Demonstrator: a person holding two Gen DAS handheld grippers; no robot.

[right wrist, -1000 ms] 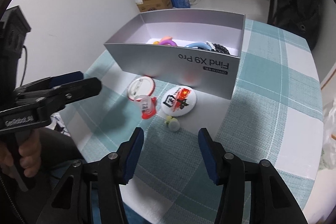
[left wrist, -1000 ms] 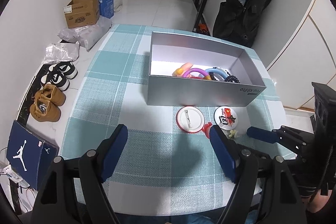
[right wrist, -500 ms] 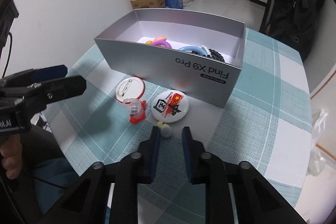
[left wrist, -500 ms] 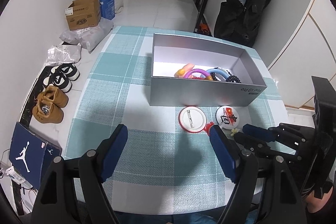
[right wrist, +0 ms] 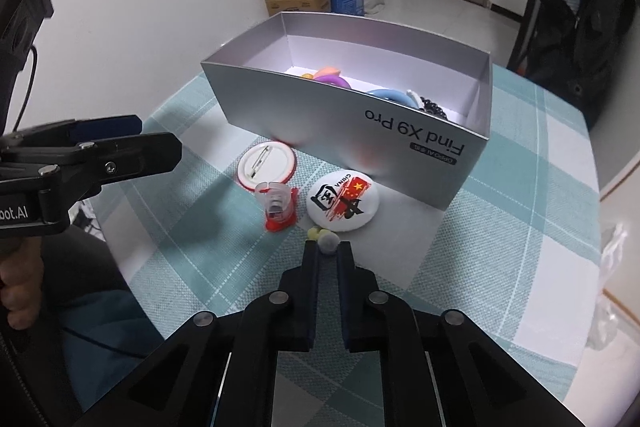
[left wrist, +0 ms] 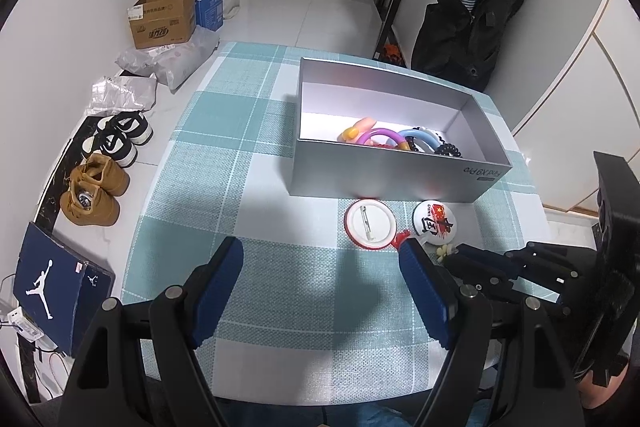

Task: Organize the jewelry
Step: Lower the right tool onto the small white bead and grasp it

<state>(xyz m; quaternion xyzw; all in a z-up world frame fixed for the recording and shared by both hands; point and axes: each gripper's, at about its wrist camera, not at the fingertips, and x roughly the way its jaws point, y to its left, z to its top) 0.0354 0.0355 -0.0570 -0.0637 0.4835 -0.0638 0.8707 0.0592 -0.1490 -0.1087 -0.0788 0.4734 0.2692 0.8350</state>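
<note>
We note a round surface [left wrist: 256, 187] under a teal and white check cloth. A silver box [left wrist: 384, 179] stands open toward its far edge, upside-down lettering on the near wall; inside lie coloured bangles [left wrist: 396, 139] and a dark coiled band [left wrist: 448, 149], bunched at the box's right end.

Outside the box, just beside its near wall, lie two badges: a white pin badge [right wrist: 267, 163] face down, red rim and pin showing, and a printed badge [right wrist: 343, 199] face up to its right. A small red and clear trinket [right wrist: 280, 207] stands just nearer the near edge, touching or just short of the face-down badge.

Smallest is a pale yellow and white piece [right wrist: 325, 239], near the surface's near edge, touching or slightly overlapping the printed badge's rim. The right hand-held gripper [right wrist: 328, 250] is pinched almost closed with that piece at its fingertips; we cannot tell whether it is lifted.

The left hand-held gripper [left wrist: 320, 267] hangs wide and empty over bare cloth, left of the badges.
</note>
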